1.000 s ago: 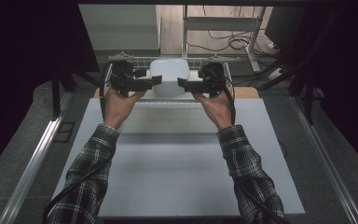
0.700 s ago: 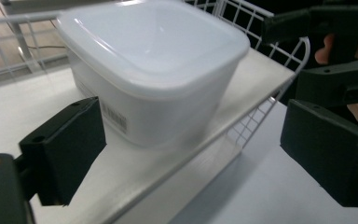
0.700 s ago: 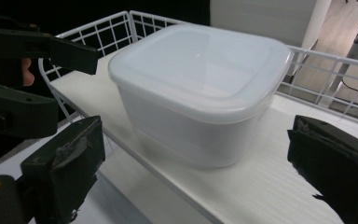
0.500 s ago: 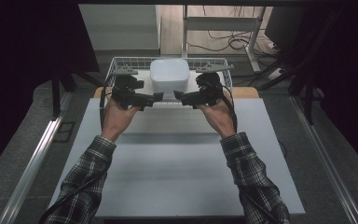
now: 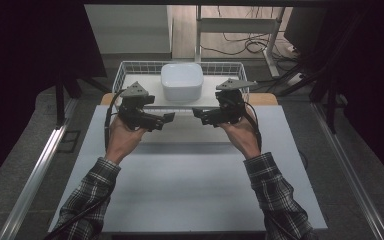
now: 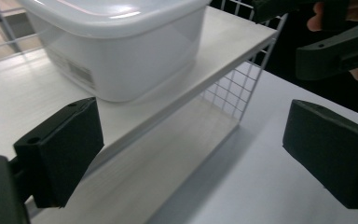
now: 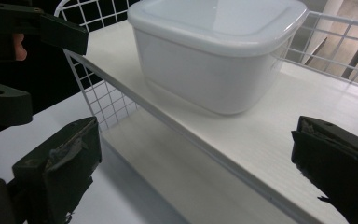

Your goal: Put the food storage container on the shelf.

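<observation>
A white lidded plastic container point(image 5: 181, 82) stands on the pale shelf board point(image 5: 147, 95) of a white wire rack point(image 5: 129, 68) at the table's far edge. My left gripper point(image 5: 163, 121) hovers in front of the rack, left of the container, open and holding nothing. My right gripper point(image 5: 202, 115) mirrors it on the right, also open and holding nothing. In the left gripper view the container point(image 6: 121, 46) sits beyond the spread jaws of the left gripper point(image 6: 196, 149). The right gripper view has the container point(image 7: 214, 51) past the wide jaws of the right gripper point(image 7: 196, 163).
The white tabletop point(image 5: 180, 190) stretches toward the person. A lower board lies under the rack's shelf point(image 6: 168, 154). Metal rails run along both sides of the table, and a stand with cables sits behind the rack point(image 5: 240, 30). The right gripper point(image 6: 335, 51) crosses the left gripper view's top right.
Both grippers have drawn back from the container's sides toward the person and stand apart from it. The container stays on the shelf.
</observation>
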